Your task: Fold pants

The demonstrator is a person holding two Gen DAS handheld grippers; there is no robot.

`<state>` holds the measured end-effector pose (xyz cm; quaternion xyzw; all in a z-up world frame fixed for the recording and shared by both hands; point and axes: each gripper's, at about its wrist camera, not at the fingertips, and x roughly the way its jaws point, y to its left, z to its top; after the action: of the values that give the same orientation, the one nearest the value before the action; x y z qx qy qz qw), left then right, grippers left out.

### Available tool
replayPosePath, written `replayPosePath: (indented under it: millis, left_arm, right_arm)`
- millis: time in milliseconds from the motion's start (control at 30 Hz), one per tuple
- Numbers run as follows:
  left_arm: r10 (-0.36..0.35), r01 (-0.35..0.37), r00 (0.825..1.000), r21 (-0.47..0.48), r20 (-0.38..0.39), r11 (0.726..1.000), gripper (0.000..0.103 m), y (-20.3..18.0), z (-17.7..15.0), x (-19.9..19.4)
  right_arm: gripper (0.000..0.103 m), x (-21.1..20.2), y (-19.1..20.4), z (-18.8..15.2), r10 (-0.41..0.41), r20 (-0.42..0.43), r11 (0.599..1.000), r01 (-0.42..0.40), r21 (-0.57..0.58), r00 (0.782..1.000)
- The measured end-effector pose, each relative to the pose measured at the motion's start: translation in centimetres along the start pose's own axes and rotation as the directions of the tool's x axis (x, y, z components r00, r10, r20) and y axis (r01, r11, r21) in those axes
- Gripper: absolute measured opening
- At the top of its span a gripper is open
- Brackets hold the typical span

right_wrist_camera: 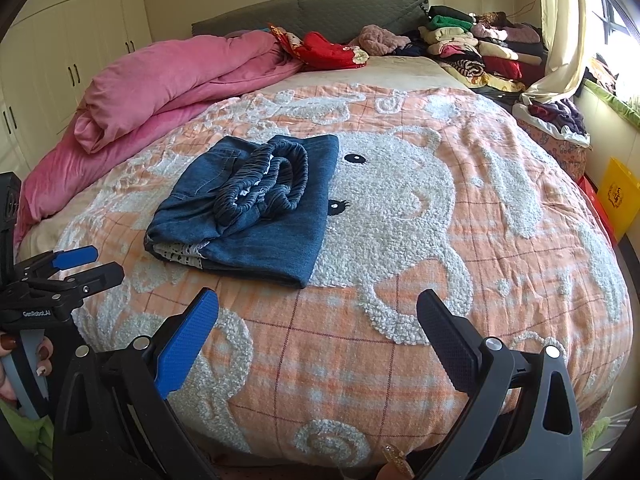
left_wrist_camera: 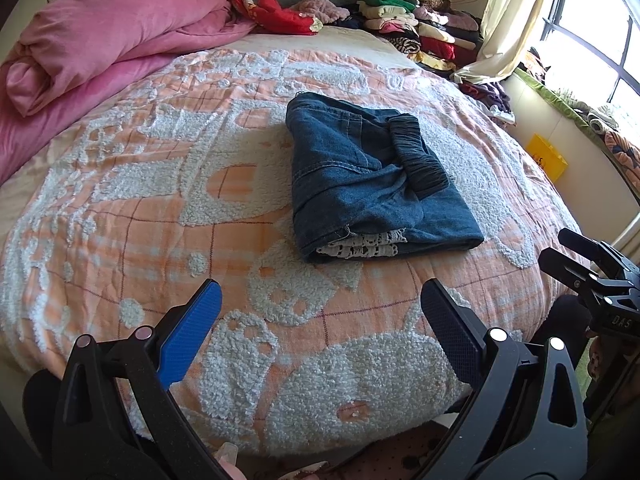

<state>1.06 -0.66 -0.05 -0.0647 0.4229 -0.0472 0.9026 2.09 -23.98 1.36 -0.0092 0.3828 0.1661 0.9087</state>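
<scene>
Pants (left_wrist_camera: 372, 176) of blue denim lie in a compact folded bundle on the middle of the bed (left_wrist_camera: 240, 208), on a peach blanket with fluffy white figures, left of the bear's face in the right wrist view. The gathered elastic waistband (right_wrist_camera: 264, 184) sits bunched on top, and a strip of white lace trim (left_wrist_camera: 360, 246) peeks out of the near edge between the layers. The folding looks done or nearly so.

Denim like this should be soft and floppy but fairly heavy for cloth, with enough friction that the layers stay stacked; the lumpy waistband is what would spring open first. A grip is best taken on the thick folded edge at the near right corner, pinching all layers at once, not the lace, which could snag or tear.

Both tools hang above the near edge of the bed, well apart from the bundle: the left gripper (left_wrist_camera: 320, 332) and the right gripper (right_wrist_camera: 318, 340) each have their fingers spread wide, holding nothing.
</scene>
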Motion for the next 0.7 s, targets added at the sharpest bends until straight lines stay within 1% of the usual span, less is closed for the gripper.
replayPosePath:
  millis: [700]
  left_arm:
    - [0.010,-0.010,1.000,-0.010,-0.011,1.000,0.093,0.34,-0.29,0.23]
  right_arm:
    - [0.099,0.30,-0.21,-0.09,-0.019,-0.006,1.000,0.019,0.007,1.000]
